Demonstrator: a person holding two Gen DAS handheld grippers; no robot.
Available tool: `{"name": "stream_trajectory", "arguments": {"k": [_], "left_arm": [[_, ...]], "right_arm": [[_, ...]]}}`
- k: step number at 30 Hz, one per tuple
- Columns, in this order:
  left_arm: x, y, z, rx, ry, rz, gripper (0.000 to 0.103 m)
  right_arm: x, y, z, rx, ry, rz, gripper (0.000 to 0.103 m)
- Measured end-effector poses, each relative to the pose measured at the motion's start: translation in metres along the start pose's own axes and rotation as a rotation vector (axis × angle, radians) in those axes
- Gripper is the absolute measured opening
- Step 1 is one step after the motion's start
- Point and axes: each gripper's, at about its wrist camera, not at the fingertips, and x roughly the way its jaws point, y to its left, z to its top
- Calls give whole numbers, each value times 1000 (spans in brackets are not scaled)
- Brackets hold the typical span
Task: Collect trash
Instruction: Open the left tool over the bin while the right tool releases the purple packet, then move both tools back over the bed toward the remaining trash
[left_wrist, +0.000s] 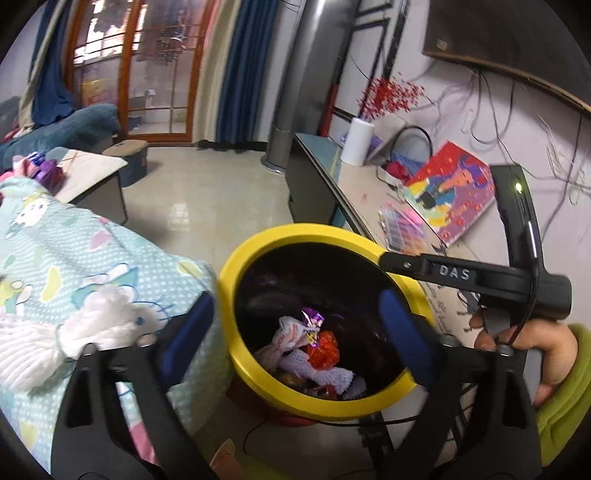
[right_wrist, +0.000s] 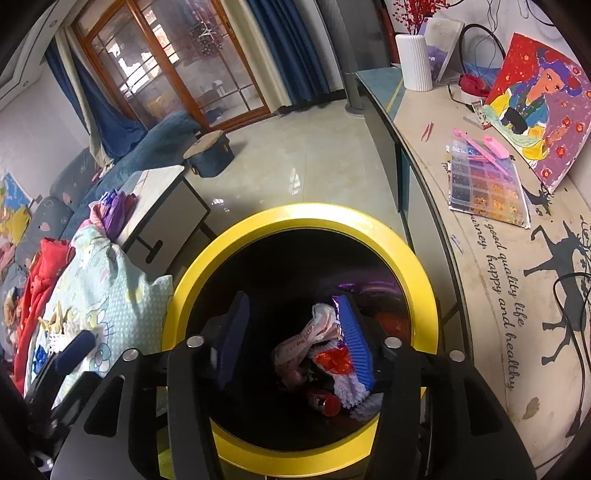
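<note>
Both over the yellow-rimmed bin (right_wrist: 295, 225): right gripper (right_wrist: 291, 332) half open and empty, directly above the wrapper pile (right_wrist: 317, 350); left gripper (left_wrist: 299, 325) wide open, empty, straddling the near-left rim.

To your right, a long counter (right_wrist: 480, 280) carries a white ribbed vase (right_wrist: 413, 61), a bright portrait painting (right_wrist: 539, 110) and a bead tray (right_wrist: 487, 188). To your left: patterned blanket (left_wrist: 74, 251), low table (right_wrist: 166, 199), blue sofa (right_wrist: 147, 147).
</note>
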Motion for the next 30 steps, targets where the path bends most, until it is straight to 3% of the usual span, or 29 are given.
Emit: {"name": "stream_trajectory", "arguments": {"k": [10,30], "left_arm": [[-26,12,8,-35,-78,65,92],[-99,62,6,-140,-254,259,92]], "right_arm": [[-19,25,2,-65,-75,18,58],[-60,116,-18,-272,-194,162,68]]}}
